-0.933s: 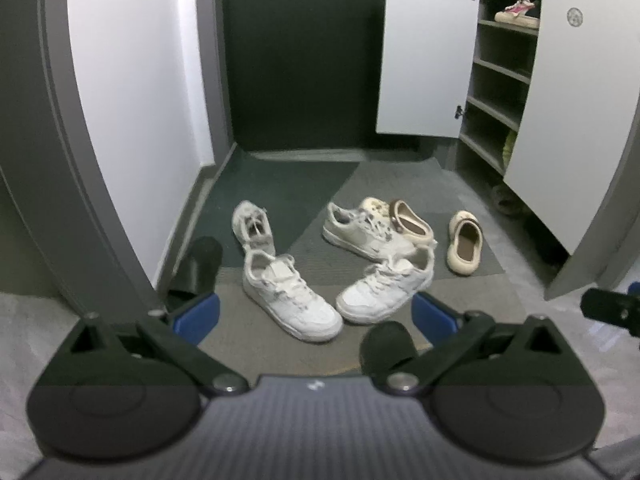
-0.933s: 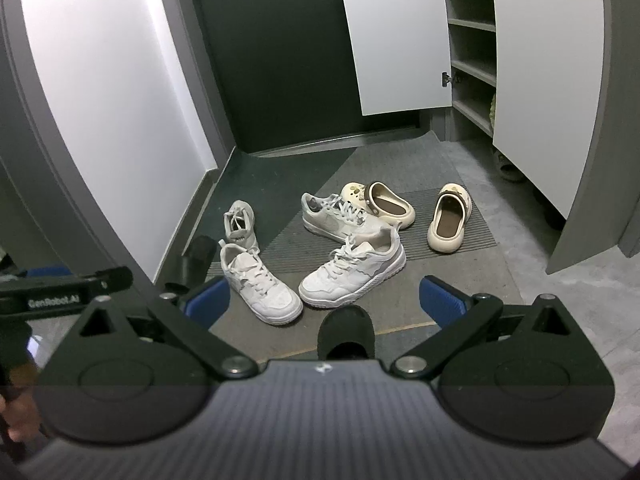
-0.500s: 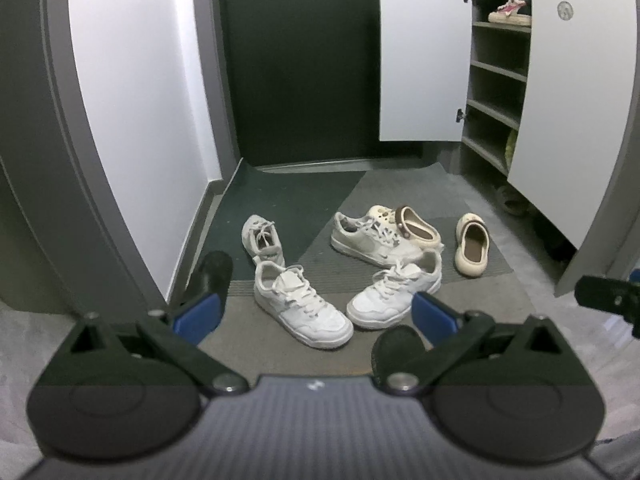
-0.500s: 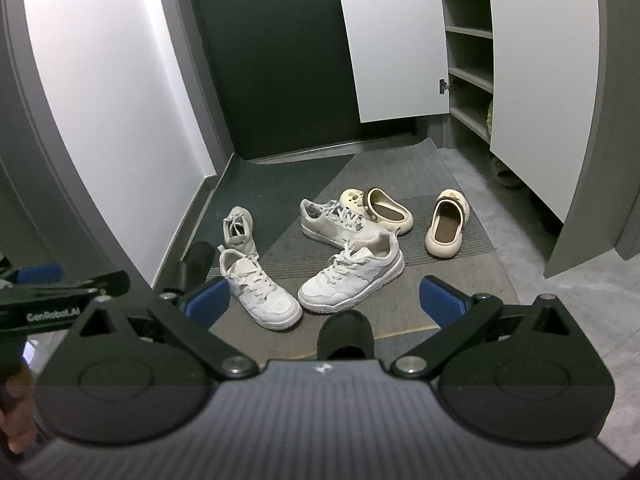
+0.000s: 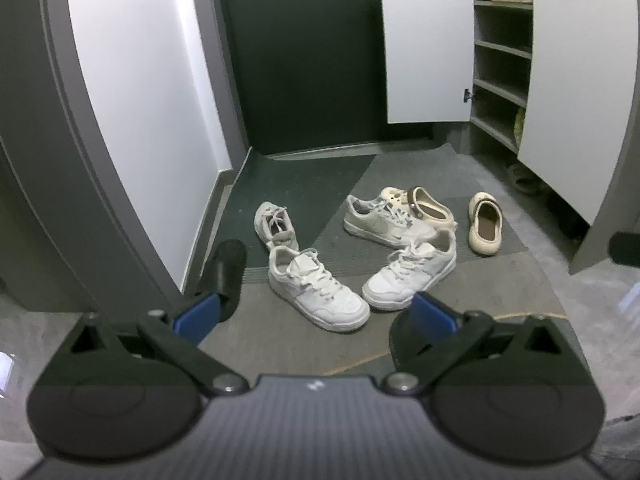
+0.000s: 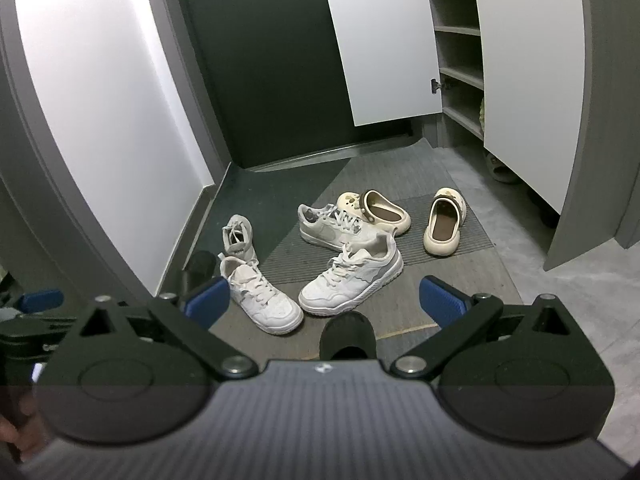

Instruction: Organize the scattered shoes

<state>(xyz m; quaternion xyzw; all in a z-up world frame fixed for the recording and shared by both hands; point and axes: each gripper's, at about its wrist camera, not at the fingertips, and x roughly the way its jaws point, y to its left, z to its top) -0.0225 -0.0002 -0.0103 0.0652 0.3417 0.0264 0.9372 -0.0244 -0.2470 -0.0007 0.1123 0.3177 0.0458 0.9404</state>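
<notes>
Both the left gripper (image 5: 314, 314) and right gripper (image 6: 324, 300) hold their fingers wide, empty. A clog (image 5: 424, 210) lies half hidden behind a sneaker (image 5: 384, 226); cabinet doors (image 6: 528, 80) cut off the shelves (image 6: 456, 32).

Dim, soft focus, fisheye-warped edges

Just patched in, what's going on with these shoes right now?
Nothing is picked up yet. Both grippers, left and right, are open and empty, aimed at the pile on the entry mat: four white sneakers and two cream clogs. The shoe cabinet stands open on the right.
</notes>
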